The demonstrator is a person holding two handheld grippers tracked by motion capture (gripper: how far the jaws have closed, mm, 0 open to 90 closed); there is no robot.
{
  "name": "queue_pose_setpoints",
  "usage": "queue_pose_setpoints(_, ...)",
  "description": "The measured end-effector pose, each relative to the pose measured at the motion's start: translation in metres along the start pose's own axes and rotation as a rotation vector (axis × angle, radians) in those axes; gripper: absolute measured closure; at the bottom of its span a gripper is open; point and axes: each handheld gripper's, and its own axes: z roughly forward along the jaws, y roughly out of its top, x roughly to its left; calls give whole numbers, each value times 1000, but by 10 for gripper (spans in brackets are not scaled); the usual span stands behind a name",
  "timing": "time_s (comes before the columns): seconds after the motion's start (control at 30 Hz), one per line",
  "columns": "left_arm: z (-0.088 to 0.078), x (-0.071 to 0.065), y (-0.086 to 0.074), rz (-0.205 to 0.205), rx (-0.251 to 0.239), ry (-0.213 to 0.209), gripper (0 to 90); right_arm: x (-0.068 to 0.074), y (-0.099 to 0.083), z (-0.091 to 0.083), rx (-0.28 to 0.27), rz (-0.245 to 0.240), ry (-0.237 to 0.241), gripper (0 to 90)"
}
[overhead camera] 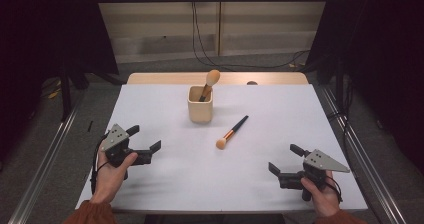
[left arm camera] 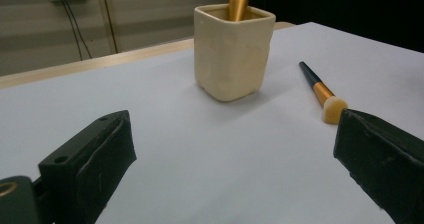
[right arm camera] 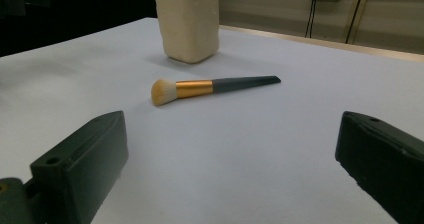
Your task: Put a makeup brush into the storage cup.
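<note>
Brush (overhead camera: pixel 231 132): flat on tabletop (overhead camera: pixel 165 179), at 4 o'clock from cup (overhead camera: pixel 200 104).
Left gripper (overhead camera: pixel 145 144): jaws wide, empty.
Right gripper (overhead camera: pixel 282 161): jaws wide, empty.

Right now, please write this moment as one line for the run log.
left tongs: open, empty | right tongs: open, empty | loose brush: lying on table | cup: upright, holds second brush
</note>
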Motion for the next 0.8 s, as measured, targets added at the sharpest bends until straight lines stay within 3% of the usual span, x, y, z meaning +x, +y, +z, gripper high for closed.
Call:
queue_pose_setpoints(0.07, -2, -2, -4, -15, -15, 0, 31, 0, 0, 0, -2, 6, -3, 2)
queue_pose_setpoints(0.27, -11, -11, -10, 40, -12, 0, 30, -2, -1, -1, 0, 11, -9, 2)
queue_pose_setpoints(0.37, -17, -13, -15, 35, 2, -7, 30, -2, -1, -1, 4, 11, -6, 2)
queue_pose_setpoints(0.53, -25, -16, -22, 15, -17, 2, 30, -2, -2, -4, -3, 10, -12, 2)
queue_pose_setpoints(0.57, -29, -16, -23, 6, -40, 6, 33, -1, -1, -5, -4, 8, -13, 2)
queue_pose_setpoints(0.8, -32, -17, -28, -26, -41, 12, 33, -1, 0, -5, -11, 8, -10, 2)
